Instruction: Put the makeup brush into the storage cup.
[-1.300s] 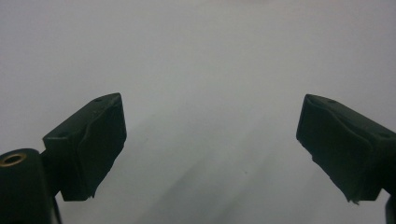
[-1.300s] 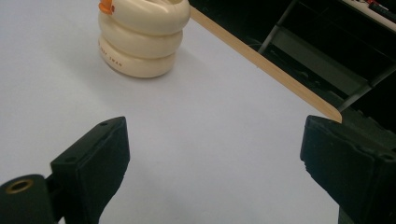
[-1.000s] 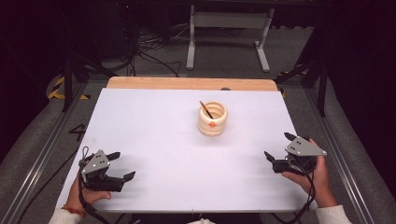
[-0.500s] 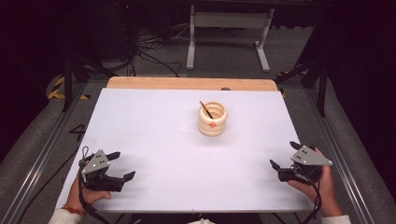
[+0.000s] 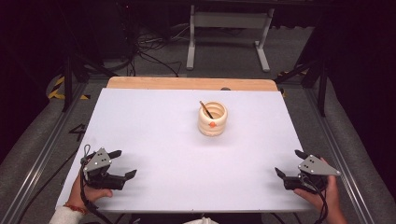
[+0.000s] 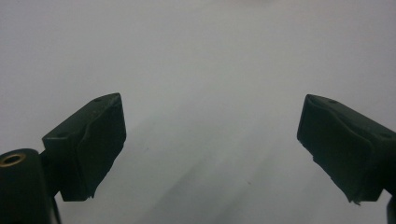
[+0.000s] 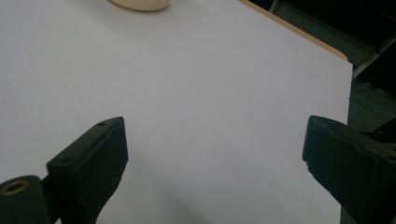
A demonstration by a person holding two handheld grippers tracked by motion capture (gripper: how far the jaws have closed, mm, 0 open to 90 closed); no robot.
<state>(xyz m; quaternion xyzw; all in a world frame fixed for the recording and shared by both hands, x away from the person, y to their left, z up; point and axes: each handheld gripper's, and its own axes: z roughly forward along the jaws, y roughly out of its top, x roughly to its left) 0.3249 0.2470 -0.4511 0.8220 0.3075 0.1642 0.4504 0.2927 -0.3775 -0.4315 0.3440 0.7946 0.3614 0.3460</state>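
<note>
A cream, ribbed pot (image 5: 212, 119) stands upright on the white table (image 5: 154, 135), a little right of the middle and toward the far side. A thin brown stick (image 5: 206, 109) leans inside it, its upper end poking out over the rim toward the far left. A small orange mark shows on the pot's near wall. What else the pot may hold cannot be told from above.

The left gripper (image 5: 119, 164) rests at the near left corner of the table, held in the person's left hand (image 5: 88, 192), jaws pointing right. The pot is well apart from it, farther off and to the right. In the left gripper view (image 6: 211, 144) the jaws are spread wide with bare table between them.

The right gripper (image 5: 290, 164) sits at the near right corner in the right hand (image 5: 327, 198), jaws pointing left. The pot lies well apart from it too, farther away and to its left. In the right gripper view (image 7: 215, 161) the jaws are likewise spread wide over bare table, and the pot's base (image 7: 139, 4) shows at the top edge, left of centre.
</note>
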